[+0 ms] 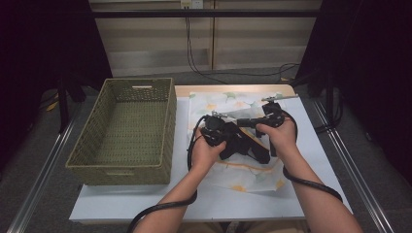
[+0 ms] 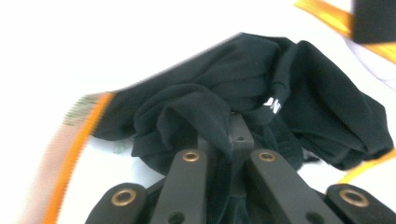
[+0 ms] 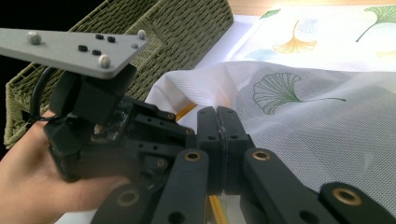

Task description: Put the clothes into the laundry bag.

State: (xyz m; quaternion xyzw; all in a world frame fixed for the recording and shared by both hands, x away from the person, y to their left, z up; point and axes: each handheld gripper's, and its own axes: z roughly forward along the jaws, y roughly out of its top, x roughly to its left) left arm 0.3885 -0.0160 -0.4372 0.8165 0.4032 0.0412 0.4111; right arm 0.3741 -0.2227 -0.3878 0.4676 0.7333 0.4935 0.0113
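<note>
- The left gripper [image 2: 232, 140] is pinching a bunched fold of the soft black fabric garment [image 2: 280, 102]; it is looking light and floppy;
- the right gripper [image 3: 223, 154], at three o'clock of it, is pressing shut, possibly on thin cloth; the hem would be gripping best.

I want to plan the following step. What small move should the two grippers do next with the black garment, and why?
Probably lift the black garment a little off the leaf-print cloth. The left gripper is shut on a bunched fold of it, and the right gripper is shut too, on a thin edge I cannot identify. The garment lies crumpled on the cloth, and the basket beside it stands empty, so raising it seems sensible before carrying it there.
</note>
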